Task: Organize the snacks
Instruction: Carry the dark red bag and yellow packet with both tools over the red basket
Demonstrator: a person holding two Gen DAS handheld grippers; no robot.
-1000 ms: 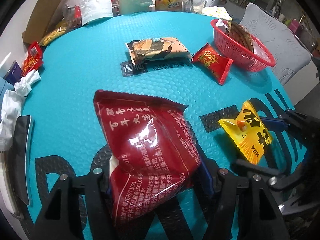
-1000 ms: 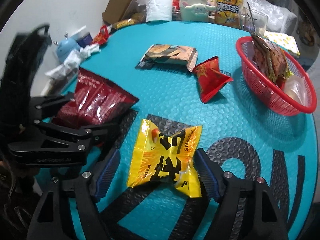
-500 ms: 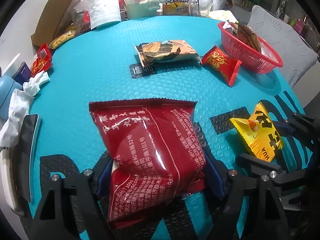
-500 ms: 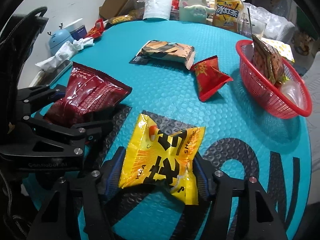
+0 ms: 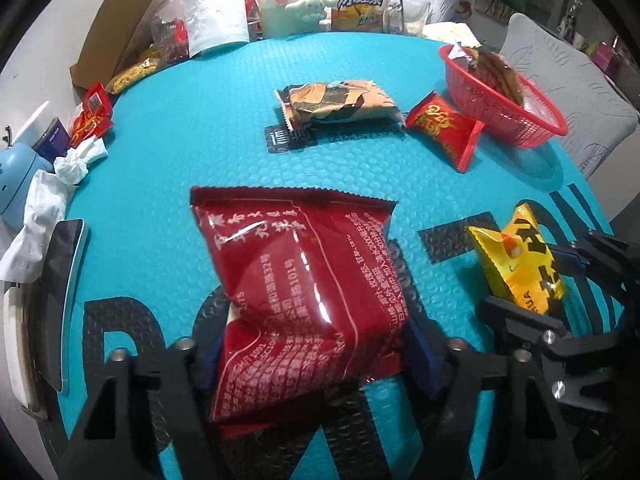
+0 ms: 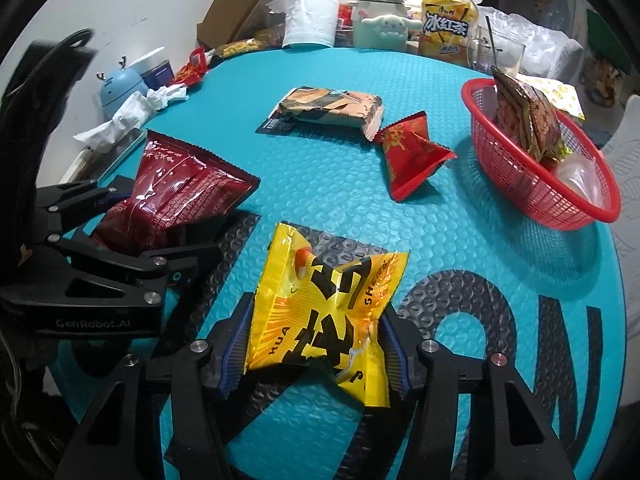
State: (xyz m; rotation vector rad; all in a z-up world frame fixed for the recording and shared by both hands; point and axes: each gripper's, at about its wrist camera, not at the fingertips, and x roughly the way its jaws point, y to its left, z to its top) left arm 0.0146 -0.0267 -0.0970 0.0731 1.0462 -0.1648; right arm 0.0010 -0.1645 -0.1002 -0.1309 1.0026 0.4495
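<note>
Both jaws are closing: the left gripper (image 5: 316, 354) pinches the dark red snack bag (image 5: 300, 292) and the right gripper (image 6: 314, 350) the yellow packet (image 6: 324, 316), low over the bench (image 6: 320, 184), likely bound for the red basket (image 6: 560, 200).

wrist views angled down, sharing mat (image 5: 168, 168)

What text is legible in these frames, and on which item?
"冰红茶": yellow drink bottle at the table's far edge.
"HUA" and "SHENG": yellow snack packet between the right gripper's closing fingers.
"GenRobot.AI": body of the left gripper, seen from the right wrist.
"101号": dark red snack bag; the rest of its fine print is too small to read.
Orange-red packet and tan wrapped snack: print too blurred to read.
</note>
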